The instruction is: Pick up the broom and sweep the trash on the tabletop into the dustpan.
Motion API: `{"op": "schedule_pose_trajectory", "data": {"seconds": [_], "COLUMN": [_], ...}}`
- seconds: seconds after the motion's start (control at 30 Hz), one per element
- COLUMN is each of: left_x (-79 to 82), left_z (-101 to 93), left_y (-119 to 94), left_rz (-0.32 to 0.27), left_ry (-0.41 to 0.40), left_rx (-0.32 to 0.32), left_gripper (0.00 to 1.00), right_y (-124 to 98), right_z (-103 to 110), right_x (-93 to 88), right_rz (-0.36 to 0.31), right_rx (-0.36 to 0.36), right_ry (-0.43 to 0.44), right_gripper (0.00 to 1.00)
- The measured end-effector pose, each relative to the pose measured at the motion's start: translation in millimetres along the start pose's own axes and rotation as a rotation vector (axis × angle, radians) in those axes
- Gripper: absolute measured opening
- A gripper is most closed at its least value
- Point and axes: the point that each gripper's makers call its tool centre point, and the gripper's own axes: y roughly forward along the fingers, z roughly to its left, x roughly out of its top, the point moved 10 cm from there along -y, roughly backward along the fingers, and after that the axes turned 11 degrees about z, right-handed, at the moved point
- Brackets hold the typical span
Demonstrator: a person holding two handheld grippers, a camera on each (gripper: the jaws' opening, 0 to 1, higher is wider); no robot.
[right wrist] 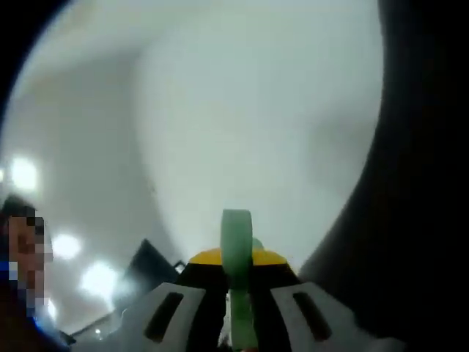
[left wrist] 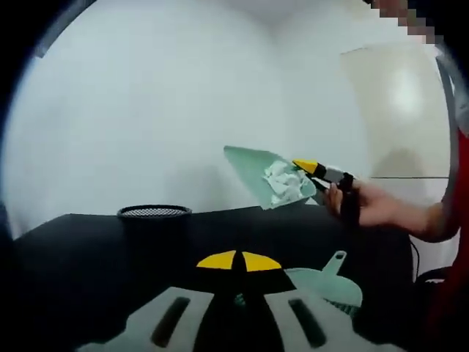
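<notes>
While the right gripper (left wrist: 311, 169) hangs in the air above the far right part of the black table (left wrist: 88, 249), as seen in the left gripper view, it holds the green dustpan (left wrist: 256, 172) lifted well clear of the tabletop. Crumpled white trash (left wrist: 284, 182) sits inside the pan, against its lower wall. A person's hand (left wrist: 370, 202) grips the gripper body just right of the pan.

Right gripper view: jaws pinched on the dustpan's green handle (right wrist: 236, 271), which runs up between them; yellow tips (right wrist: 209, 257) on either side of it. Pale wall or ceiling beyond; ceiling lights to the lower left.

Left gripper (left wrist: 238, 265), left gripper view: low over the near table edge; its yellow tips meet, jaws pressed together. A little green shows between them, and the broom (left wrist: 330, 286) lies on the table just right of them; whether it is gripped I cannot tell. Black mesh basket (left wrist: 154, 214) stands on the table, left of the dustpan and farther back than the left gripper.
</notes>
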Motion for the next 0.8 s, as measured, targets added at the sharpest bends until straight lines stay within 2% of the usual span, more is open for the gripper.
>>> {"op": "schedule_pose_trajectory", "data": {"seconds": [0.07, 0.17, 0.27, 0.53, 0.7, 0.73, 0.8], "left_x": [-0.5, 0.1, -3.4, -4.0, -4.6, -4.7, -5.2], "left_z": [6.3, 13.3, 20.1, 19.7, 19.9, 20.4, 25.1], "left_y": [-5.4, -13.9, -17.6, -16.1, -16.1, -16.3, -15.7], "left_rz": [-0.013, -0.065, -0.045, -0.049, -0.037, -0.037, -0.013], "left_ry": [-0.019, -0.069, -0.081, -0.089, -0.089, -0.091, -0.134], "left_rx": [0.067, 0.106, 0.183, 0.176, 0.203, 0.209, 0.241], "left_gripper": [0.0, 0.0, 0.0, 0.01, 0.03, 0.04, 0.17], "right_y": [9.5, 22.0, 32.7, 31.7, 28.7, 28.5, 26.4], "right_z": [-0.1, -1.6, -7.6, -22.5, -25.1, -25.7, -24.8], "right_x": [-2.9, -4.9, -8.2, -9.2, -6.7, -6.4, -6.8], "right_rz": [0.005, 0.015, 0.015, -0.014, -0.028, -0.026, -0.021], "right_rx": [0.008, 0.006, -0.006, -0.051, -0.085, -0.085, -0.087], "right_ry": [0.013, 0.031, 0.071, 0.165, 0.186, 0.191, 0.196], "right_gripper": [0.11, 0.11, 0.11, 0.12, 0.12, 0.12, 0.12]}}
